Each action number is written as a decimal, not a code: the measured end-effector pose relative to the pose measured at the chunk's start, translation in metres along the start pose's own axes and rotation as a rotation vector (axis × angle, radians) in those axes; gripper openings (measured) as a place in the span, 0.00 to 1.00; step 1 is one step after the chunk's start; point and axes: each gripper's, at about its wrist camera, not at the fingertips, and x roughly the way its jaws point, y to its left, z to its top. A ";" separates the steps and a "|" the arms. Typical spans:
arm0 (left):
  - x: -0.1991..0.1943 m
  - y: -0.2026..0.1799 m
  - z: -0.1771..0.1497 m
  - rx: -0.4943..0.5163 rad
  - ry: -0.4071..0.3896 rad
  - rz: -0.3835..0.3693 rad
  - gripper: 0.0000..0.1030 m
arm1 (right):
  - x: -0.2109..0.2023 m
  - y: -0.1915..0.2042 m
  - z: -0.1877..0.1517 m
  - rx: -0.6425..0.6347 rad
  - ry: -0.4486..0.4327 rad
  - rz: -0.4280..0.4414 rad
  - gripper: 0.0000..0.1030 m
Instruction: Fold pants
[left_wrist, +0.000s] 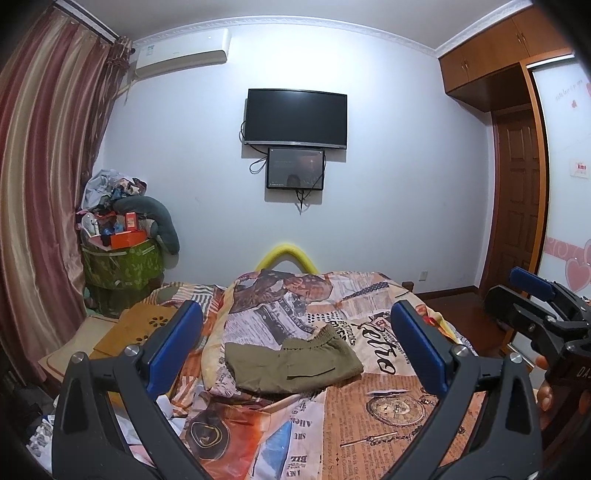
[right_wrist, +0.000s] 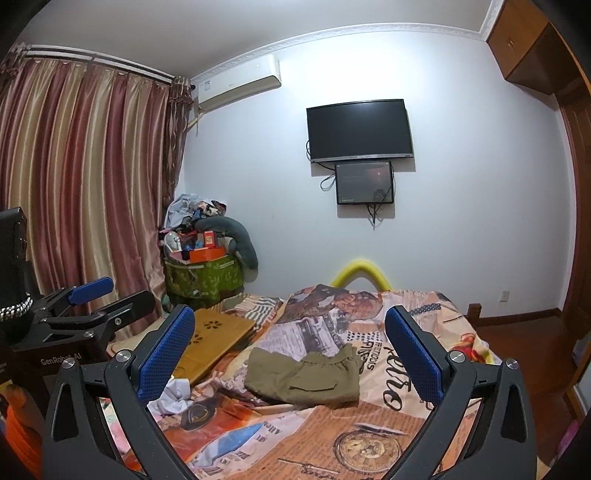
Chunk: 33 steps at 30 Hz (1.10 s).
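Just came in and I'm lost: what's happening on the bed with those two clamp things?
A person holds a gripper in each hand, folding pants. The olive pants lie on the bed's printed cover in a compact bundle that looks already folded, waistband toward the far side. The left gripper and right gripper are both open and empty, held above the bed short of the pants, touching nothing. A wooden lap tray lies to the left.

"GenRobot AI" on left gripper (right_wrist: 92, 295) body; "Retro" script on bedspread (right_wrist: 391, 384); other print too small.
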 end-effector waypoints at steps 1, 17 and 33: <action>0.000 0.000 0.000 0.001 0.001 -0.001 1.00 | 0.000 0.000 0.000 0.001 0.001 0.000 0.99; 0.004 -0.002 0.001 0.007 0.018 -0.020 1.00 | -0.001 -0.003 0.000 0.017 0.007 -0.004 0.99; 0.004 -0.005 0.001 0.010 0.018 -0.034 1.00 | -0.003 -0.004 -0.002 0.028 0.001 -0.008 0.99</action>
